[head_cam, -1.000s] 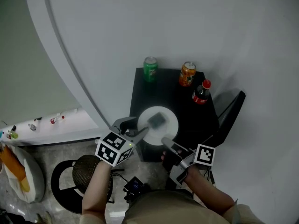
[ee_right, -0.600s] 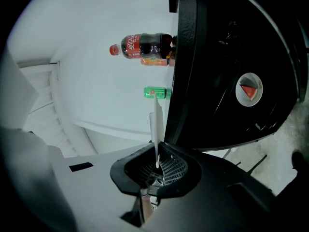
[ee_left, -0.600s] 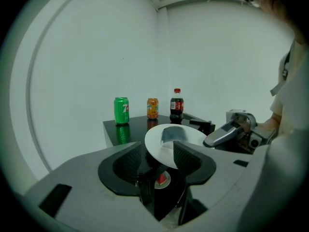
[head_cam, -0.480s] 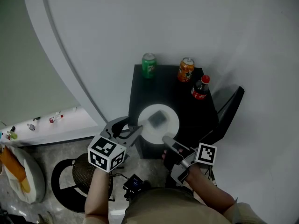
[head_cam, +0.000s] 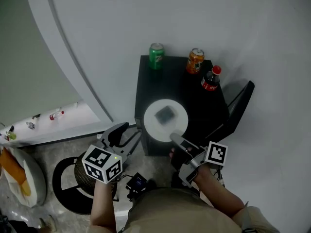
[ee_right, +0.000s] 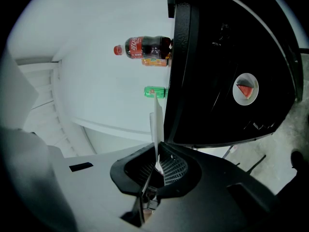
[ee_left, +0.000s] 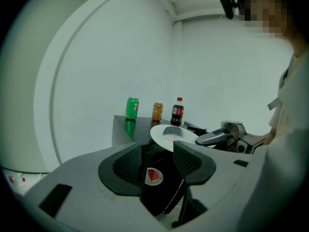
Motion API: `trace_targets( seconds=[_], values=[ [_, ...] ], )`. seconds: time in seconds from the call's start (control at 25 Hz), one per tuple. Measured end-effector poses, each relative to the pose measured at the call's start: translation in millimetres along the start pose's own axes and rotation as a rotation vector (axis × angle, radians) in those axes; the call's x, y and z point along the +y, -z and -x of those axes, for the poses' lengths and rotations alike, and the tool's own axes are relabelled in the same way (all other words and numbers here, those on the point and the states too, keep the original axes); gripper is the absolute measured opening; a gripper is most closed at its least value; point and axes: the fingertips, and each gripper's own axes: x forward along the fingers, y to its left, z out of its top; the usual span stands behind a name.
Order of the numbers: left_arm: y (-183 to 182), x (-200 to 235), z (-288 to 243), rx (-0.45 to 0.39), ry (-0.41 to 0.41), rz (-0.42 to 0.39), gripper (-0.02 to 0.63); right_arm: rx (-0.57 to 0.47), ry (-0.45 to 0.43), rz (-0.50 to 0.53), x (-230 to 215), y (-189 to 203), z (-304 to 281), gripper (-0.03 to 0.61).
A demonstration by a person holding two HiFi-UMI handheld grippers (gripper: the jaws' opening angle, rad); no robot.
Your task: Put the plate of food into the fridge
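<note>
A white plate point(head_cam: 165, 118) with a grey piece of food point(head_cam: 165, 114) hovers over the front of the black mini fridge point(head_cam: 194, 106). My right gripper point(head_cam: 176, 140) is shut on the plate's near rim and holds it level. In the right gripper view the plate point(ee_right: 156, 124) shows edge-on between the jaws, beside the fridge front with its watermelon sticker point(ee_right: 245, 89). My left gripper point(head_cam: 127, 132) hangs open at the fridge's lower left, holding nothing. In the left gripper view the sticker point(ee_left: 153, 176) shows between the spread jaws, with the plate point(ee_left: 174, 134) beyond.
On the fridge top stand a green can point(head_cam: 156, 56), an orange can point(head_cam: 195, 61) and a cola bottle point(head_cam: 210, 79). A black panel point(head_cam: 240, 110) angles out at the fridge's right side. A round black stool point(head_cam: 73, 183) stands on the floor at lower left.
My left gripper has drawn back down and to the left, away from the fridge's front corner, and rolled a little. The right gripper and plate have stayed where they were.
</note>
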Motion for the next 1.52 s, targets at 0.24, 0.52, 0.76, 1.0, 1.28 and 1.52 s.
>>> trace_targets(
  seconds=[0.24, 0.52, 0.76, 1.0, 1.28, 1.52],
  values=[
    [13, 0, 12, 0.003, 0.027, 0.023, 0.212, -0.012, -0.003, -0.01, 0, 15, 1, 0.031],
    [28, -2, 20, 0.017, 0.08, 0.039, 0.212, -0.047, 0.004, -0.015, -2, 32, 4, 0.031],
    [39, -9, 20, 0.032, 0.139, 0.05, 0.212, -0.085, 0.005, -0.02, -3, 40, 10, 0.031],
    [43, -14, 20, 0.033, 0.182, 0.063, 0.212, -0.1, 0.006, -0.025, 3, 47, 18, 0.031],
    [54, -26, 17, 0.061, 0.201, 0.074, 0.212, -0.119, 0.022, -0.029, -1, 46, 43, 0.031],
    [67, -46, 15, 0.099, 0.199, 0.062, 0.181, -0.126, 0.022, -0.041, -13, 43, 70, 0.031]
  ],
)
